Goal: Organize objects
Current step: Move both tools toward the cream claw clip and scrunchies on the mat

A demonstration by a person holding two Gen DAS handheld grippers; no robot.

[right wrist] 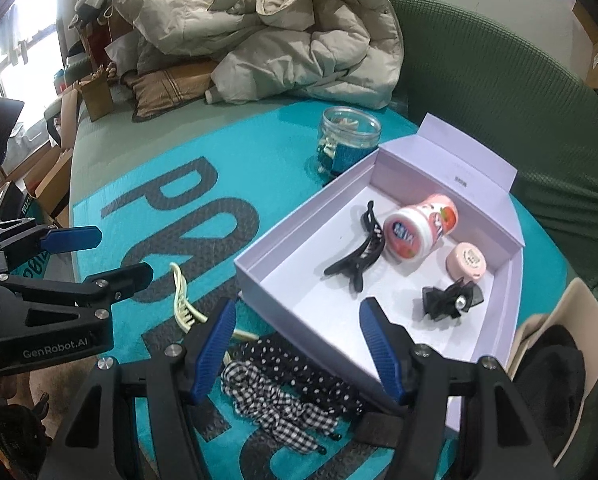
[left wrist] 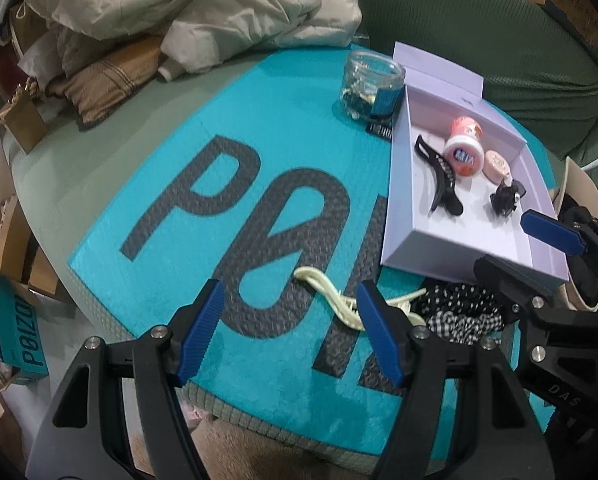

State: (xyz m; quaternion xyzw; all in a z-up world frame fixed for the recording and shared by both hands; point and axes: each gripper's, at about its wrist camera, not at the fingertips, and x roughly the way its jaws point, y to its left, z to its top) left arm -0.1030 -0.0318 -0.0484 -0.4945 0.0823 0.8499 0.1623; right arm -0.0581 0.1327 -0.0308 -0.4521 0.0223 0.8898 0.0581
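Two grippers, left gripper and right gripper, both spread wide and holding nothing, above a teal mat. Lilac box holds black claw clip, pink jar, pink tin, black bow. Beside the box, on the mat: checked scrunchie, cream claw clip.

Left gripper jaws wide apart, right gripper same, both empty

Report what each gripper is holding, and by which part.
Nothing is held. The left gripper and the right gripper are both open and empty.
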